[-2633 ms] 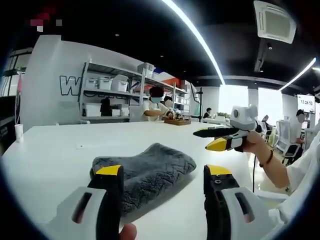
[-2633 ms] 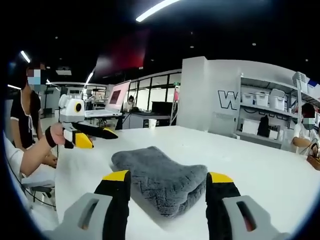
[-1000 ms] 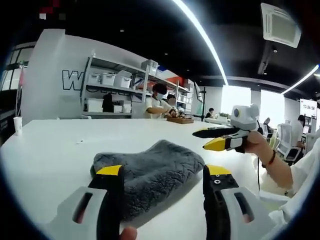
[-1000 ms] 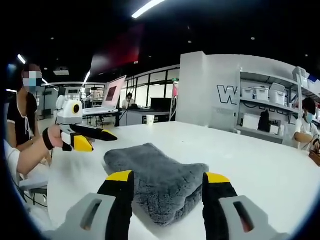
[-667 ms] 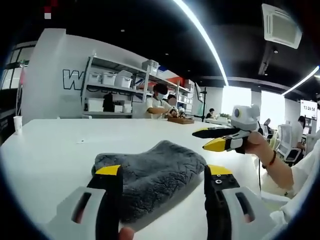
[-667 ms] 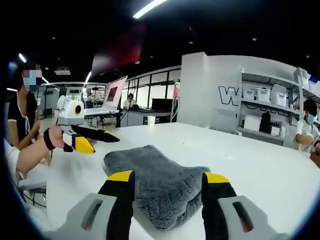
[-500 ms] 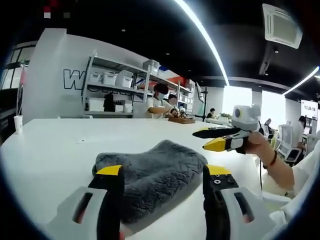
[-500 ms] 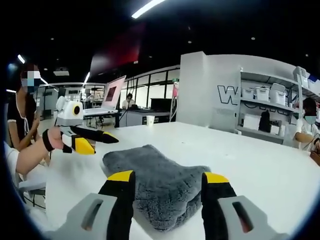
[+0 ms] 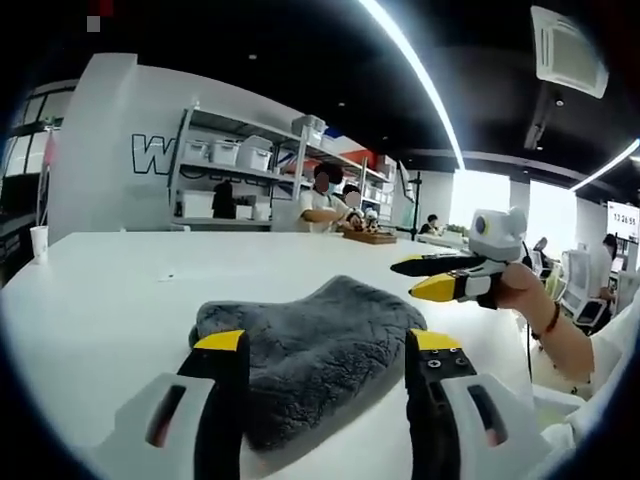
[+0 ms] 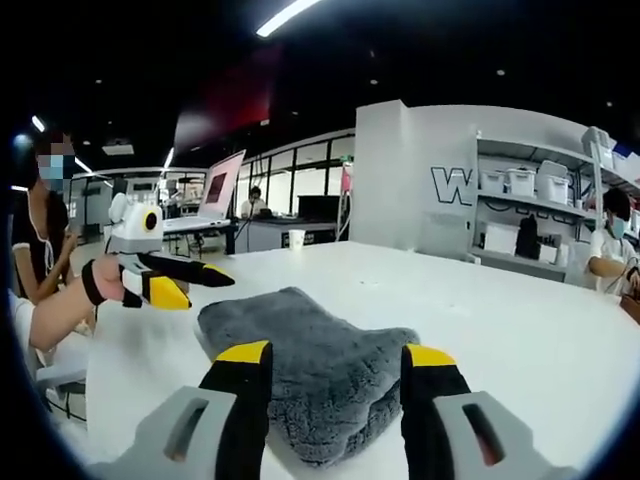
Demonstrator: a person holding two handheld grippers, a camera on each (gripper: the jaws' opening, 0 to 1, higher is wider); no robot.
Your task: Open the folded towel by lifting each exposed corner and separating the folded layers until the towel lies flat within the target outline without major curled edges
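Nearer now, both empty, wide-open claws (image 9: 325,345) (image 10: 335,358) frame the still-folded, plush grey towel (image 9: 310,345).

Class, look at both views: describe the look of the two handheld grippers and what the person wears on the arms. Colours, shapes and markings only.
Each gripper has two black jaws with yellow tips on pale grey bodies with dark slots: left gripper, right gripper. Seen from the side, the right gripper looks long and tapered. The person wears a dark wrist band and a white sleeve.
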